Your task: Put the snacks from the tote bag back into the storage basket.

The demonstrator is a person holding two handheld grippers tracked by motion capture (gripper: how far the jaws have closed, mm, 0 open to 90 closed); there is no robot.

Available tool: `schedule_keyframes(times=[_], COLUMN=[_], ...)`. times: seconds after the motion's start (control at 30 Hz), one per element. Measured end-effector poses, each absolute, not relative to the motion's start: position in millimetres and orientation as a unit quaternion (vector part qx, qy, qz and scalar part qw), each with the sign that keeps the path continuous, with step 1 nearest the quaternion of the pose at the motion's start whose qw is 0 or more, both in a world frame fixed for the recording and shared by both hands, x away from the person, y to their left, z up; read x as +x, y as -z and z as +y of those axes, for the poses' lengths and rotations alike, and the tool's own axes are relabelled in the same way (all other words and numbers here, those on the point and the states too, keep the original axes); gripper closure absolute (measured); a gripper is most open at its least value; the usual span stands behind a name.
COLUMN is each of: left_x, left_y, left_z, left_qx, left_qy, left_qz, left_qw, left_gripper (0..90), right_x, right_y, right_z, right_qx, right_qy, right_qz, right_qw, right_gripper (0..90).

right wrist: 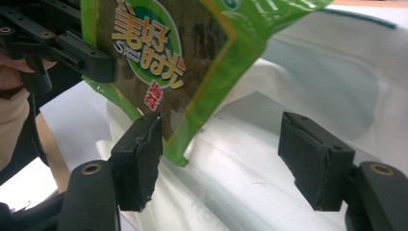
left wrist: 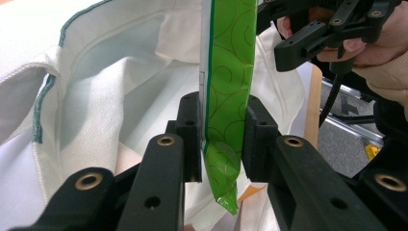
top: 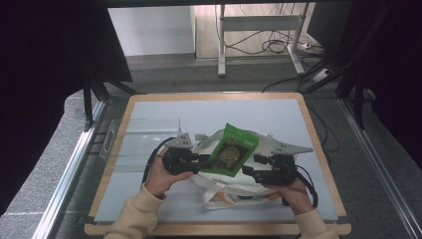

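A green snack packet (top: 231, 149) hangs upright over a white cloth bag (top: 219, 193) that lies on the table. My left gripper (top: 204, 160) is shut on the packet's left edge; in the left gripper view the pads (left wrist: 257, 134) press flat on both sides of the packet (left wrist: 226, 96). My right gripper (top: 251, 167) stands open at the packet's right side. In the right gripper view its jaws (right wrist: 226, 154) are wide apart, the packet's lower corner (right wrist: 183, 57) hanging just beside the left pad (right wrist: 142, 154), with the bag's opening (right wrist: 312, 82) behind.
The grey mat (top: 278, 117) lies on a wooden-edged table. A clear plastic tray (top: 142, 137) sits at the left of the mat. Beyond the table are a desk frame (top: 259, 30) and cables on the floor.
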State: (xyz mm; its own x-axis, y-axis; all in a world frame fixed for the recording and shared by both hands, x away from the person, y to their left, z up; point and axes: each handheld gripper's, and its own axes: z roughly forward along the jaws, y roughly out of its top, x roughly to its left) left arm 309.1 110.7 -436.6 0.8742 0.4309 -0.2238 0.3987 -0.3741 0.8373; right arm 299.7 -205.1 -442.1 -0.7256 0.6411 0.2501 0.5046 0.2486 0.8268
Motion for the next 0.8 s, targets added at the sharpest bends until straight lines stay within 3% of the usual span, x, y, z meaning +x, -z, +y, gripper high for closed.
schedule_keyframes(times=[0.53,0.8], left_x=[307,306], left_y=[433,434], left_z=[111,108], left_qx=[0.817,0.814], left_qy=[-0.006,0.003], left_qz=[0.244,0.240], left_qw=[0.522,0.529], left_gripper=[73.4,73.3], right_x=[304,306], right_y=[450,452], right_z=[-180,-174], right_qx=[0.346,0.329], right_qy=[-0.499,-0.522], right_qz=[0.793,0.786], right_qw=[0.040,0.024], right_gripper=[33.0,37.5])
